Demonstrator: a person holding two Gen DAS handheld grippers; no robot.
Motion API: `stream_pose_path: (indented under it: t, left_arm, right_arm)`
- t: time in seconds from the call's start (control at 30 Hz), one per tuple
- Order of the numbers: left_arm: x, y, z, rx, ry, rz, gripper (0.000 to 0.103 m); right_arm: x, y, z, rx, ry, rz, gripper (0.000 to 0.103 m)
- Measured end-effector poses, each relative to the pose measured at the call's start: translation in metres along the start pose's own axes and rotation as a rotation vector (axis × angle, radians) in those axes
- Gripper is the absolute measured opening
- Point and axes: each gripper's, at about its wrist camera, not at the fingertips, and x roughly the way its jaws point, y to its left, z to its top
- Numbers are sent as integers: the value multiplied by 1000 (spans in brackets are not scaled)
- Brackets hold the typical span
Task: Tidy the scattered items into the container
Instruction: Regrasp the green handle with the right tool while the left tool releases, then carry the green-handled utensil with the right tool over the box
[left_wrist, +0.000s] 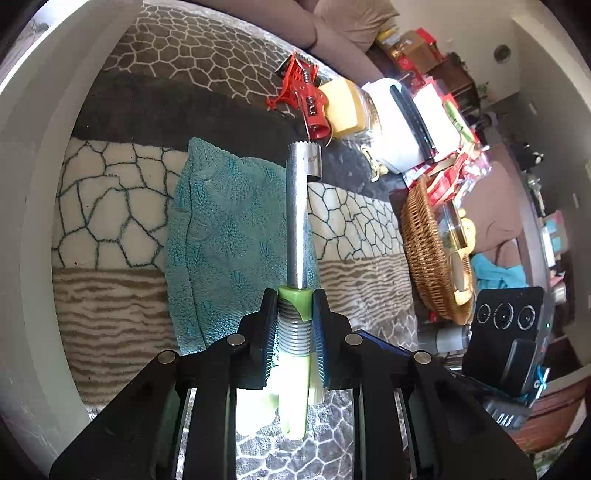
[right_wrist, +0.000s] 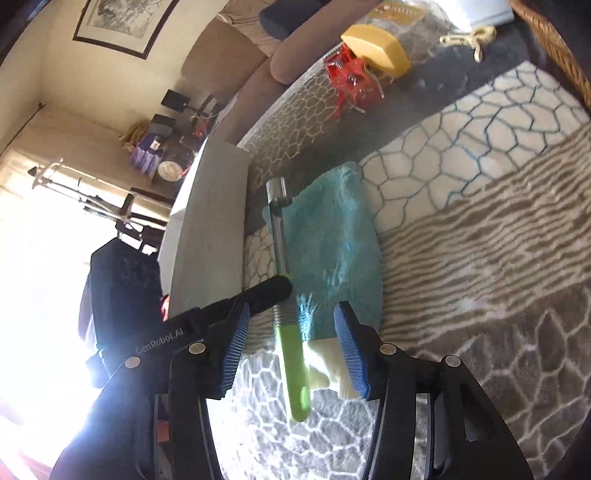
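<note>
Patterned blanket underneath, sofa behind. Left gripper clamped on green-handled metal corer, above teal towel. Right gripper spread wide around the handle, apparently not touching. Wicker basket off to the side.

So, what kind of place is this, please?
Probably a home living room: a patterned rug covers the floor, a sofa stands behind it, and a framed picture hangs on the wall.

Patterned blanket w/ teal towel, red tool, yellow sponge & wicker basket on it.
</note>
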Motion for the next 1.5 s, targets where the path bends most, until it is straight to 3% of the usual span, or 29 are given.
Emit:
stream_pose_path:
  t: [0.13,0.3,0.33,0.37,0.43,0.6,0.63,0.67,0.77,0.9,1.03,1.2,1.33,1.5]
  left_arm:
    - [-1,1,3,-20,5,-43,17]
    - [-2,-3,3,-14,4,-41,17]
    - [-2,-3,3,-14,6,-45,17]
    - [-3,-3,4,-16,6,-47,18]
    - [-4,-4,4,-13,3,-49,18]
    - [-30,-14,7,9,-56,-109,17]
    - [-39,-17,9,17,-81,-136,19]
    - [-49,-19,11,18,-104,-169,30]
    - [-79,-26,14,52,-181,-222,51]
    - [-129,-20,19,68,-304,-257,54]
    - [-183,18,30,12,-471,-272,83]
    - [-233,110,37,-218,-595,-338,84]
    - [-274,173,24,-369,-714,-314,85]
    - [-299,204,17,-407,-760,-272,87]
  right_arm:
    - [14,38,-12,-245,31,-133,56]
    - [49,53,-20,-399,62,-299,55]
    - [54,55,-22,-423,63,-307,46]
    - [58,55,-23,-438,65,-309,21]
    - [61,53,-24,-452,62,-322,16]
    - [40,65,-23,-436,5,-276,16]
    - [34,71,-22,-434,-12,-255,16]
    - [27,77,-21,-424,-30,-228,16]
    - [18,95,-15,-365,-38,-91,16]
    - [30,126,5,-283,0,111,16]
    - [65,164,33,-214,70,255,15]
    - [142,193,68,-102,151,335,15]
    - [199,220,94,-144,168,271,15]
    - [266,242,124,-178,180,142,15]
